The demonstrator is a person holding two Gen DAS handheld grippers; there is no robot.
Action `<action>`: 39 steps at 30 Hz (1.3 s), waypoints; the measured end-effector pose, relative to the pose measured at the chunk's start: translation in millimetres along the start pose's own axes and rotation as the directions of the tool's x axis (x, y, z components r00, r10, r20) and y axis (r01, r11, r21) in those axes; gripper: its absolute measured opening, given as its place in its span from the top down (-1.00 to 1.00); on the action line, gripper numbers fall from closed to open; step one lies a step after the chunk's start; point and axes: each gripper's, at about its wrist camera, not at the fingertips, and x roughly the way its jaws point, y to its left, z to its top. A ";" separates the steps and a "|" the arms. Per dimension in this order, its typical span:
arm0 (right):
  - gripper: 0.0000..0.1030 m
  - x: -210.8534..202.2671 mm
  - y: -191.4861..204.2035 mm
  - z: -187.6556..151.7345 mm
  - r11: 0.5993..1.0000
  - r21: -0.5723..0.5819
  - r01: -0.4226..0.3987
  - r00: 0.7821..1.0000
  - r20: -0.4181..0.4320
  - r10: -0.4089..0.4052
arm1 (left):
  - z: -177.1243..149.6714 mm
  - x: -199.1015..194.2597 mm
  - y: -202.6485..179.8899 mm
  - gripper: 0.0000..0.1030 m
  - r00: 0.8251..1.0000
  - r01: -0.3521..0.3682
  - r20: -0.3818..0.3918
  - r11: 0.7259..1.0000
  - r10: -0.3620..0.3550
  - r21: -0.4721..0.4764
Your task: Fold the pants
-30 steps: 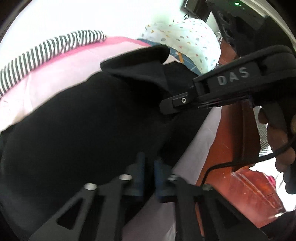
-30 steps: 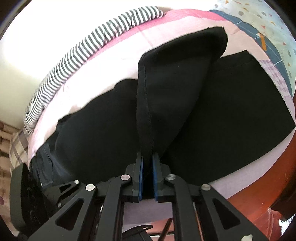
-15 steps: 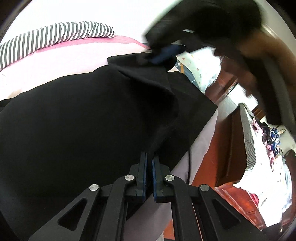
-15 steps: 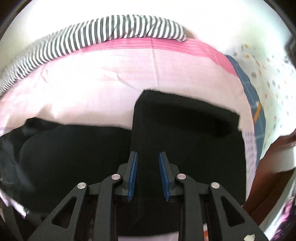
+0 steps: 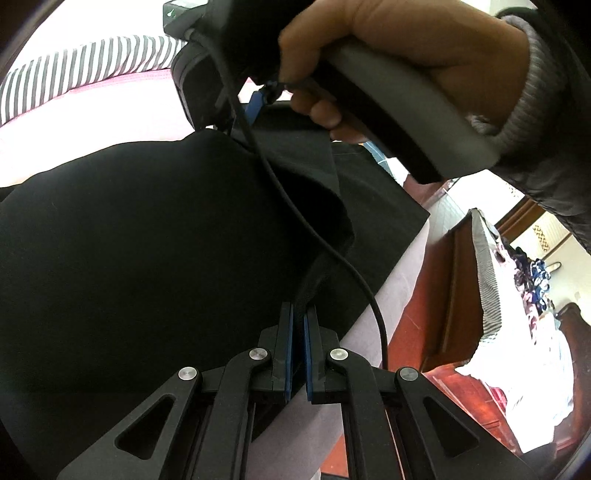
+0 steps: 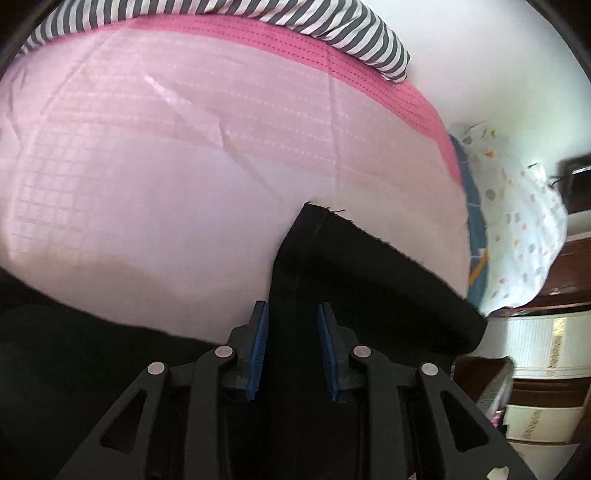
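Two grippers over black pants (image 5: 147,240) spread on a pink bedsheet (image 6: 184,166). Left gripper (image 5: 298,314) clamped tight on a raised fold of the pants near the bed's edge, pads nearly meeting. Right gripper (image 6: 291,325) parted a little, jaws lately opened, blue pads (image 6: 258,343) standing clear on either side of a folded-over pant leg lying flat below. Right hand (image 5: 388,55) on its grey handle, black cable (image 5: 332,251) trailing down. Striped pillow (image 6: 332,29) along the far edge.
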 end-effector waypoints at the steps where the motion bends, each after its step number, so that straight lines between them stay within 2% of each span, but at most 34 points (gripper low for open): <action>1: 0.53 1.6 1.8 1.9 0.999 -0.018 0.039 0.999 0.003 -0.039 | -0.1 0.1 0.5 0.91 1.000 0.002 0.000 1.000 -0.002 -0.001; 3: 0.59 6.5 0.1 5.5 0.997 -0.021 0.081 0.997 0.000 -0.081 | -0.5 1.0 0.6 0.91 1.000 0.000 -0.003 1.000 0.000 -0.002; 4: 0.83 10.8 -2.7 7.8 0.995 -0.018 0.102 0.995 -0.011 -0.102 | -0.4 1.2 0.9 0.91 1.000 0.000 -0.004 1.000 0.000 -0.002; 6: 0.83 18.2 -12.4 11.2 0.994 -0.002 0.105 0.994 -0.020 -0.105 | -0.5 1.3 0.8 0.91 1.000 -0.002 -0.005 1.000 0.002 -0.003; 8: 0.85 14.5 -27.1 6.8 0.998 0.046 0.053 0.999 0.001 -0.053 | -0.7 1.0 0.4 0.91 1.000 -0.005 -0.005 1.000 0.005 -0.003; 11: 0.85 -4.6 -50.5 -6.0 0.992 0.124 0.003 0.997 0.074 -0.012 | -1.2 0.6 -1.8 0.91 1.000 -0.014 -0.005 1.000 0.014 0.000; 16: 0.86 -35.3 -114.1 -55.1 0.939 0.315 -0.138 0.979 0.188 0.081 | -1.6 -0.5 -5.1 0.91 0.999 -0.031 -0.006 0.999 0.031 0.012; 17: 0.86 -40.8 -133.1 -73.6 0.910 0.372 -0.180 0.970 0.220 0.102 | -1.4 -0.7 -6.2 0.91 0.999 -0.035 -0.006 0.999 0.035 0.015; 19: 0.86 -45.0 -155.2 -99.6 0.875 0.435 -0.213 0.962 0.251 0.109 | -0.9 -0.9 -9.0 0.91 0.999 -0.047 -0.008 0.999 0.048 0.026; 20: 0.87 -45.2 -171.9 -121.7 0.841 0.483 -0.245 0.953 0.277 0.119 | -0.7 -1.3 -10.4 0.91 0.999 -0.054 -0.007 0.998 0.054 0.031; 23: 0.87 -33.8 -195.2 -166.0 0.770 0.576 -0.275 0.953 0.271 0.137 | -0.1 -2.8 -13.8 0.91 0.998 -0.068 -0.004 0.997 0.068 0.044; 26: 0.88 -3.2 -210.3 -214.5 0.657 0.676 -0.333 0.942 0.262 0.209 | 1.0 -3.2 -18.9 0.91 0.996 -0.088 -0.005 0.994 0.089 0.069; 29: 0.88 27.8 -212.4 -249.9 0.543 0.740 -0.397 0.915 0.275 0.295 | 0.8 -1.6 -24.2 0.91 0.993 -0.116 -0.016 0.989 0.118 0.095; 31: 0.87 48.1 -210.5 -269.6 0.453 0.763 -0.461 0.878 0.317 0.359 | -0.4 -0.4 -29.0 0.91 0.990 -0.136 -0.018 0.983 0.139 0.121; 34: 0.73 70.7 -216.1 -288.5 0.319 0.747 -0.583 0.791 0.435 0.430 | -1.2 1.3 -33.5 0.90 0.985 -0.164 -0.021 0.976 0.169 0.146; 36: 0.59 76.4 -221.4 -294.6 0.274 0.735 -0.621 0.761 0.480 0.436 | -1.7 2.5 -33.9 0.90 0.984 -0.171 -0.027 0.975 0.177 0.145; 37: 0.41 77.5 -223.7 -295.5 0.272 0.731 -0.626 0.757 0.486 0.436 | -0.7 3.1 -32.7 0.90 0.983 -0.174 -0.029 0.974 0.179 0.144; 39: 0.35 78.7 -230.9 -295.6 0.288 0.732 -0.618 0.769 0.486 0.415 | -1.5 3.7 -35.1 0.90 0.981 -0.185 -0.031 0.972 0.192 0.147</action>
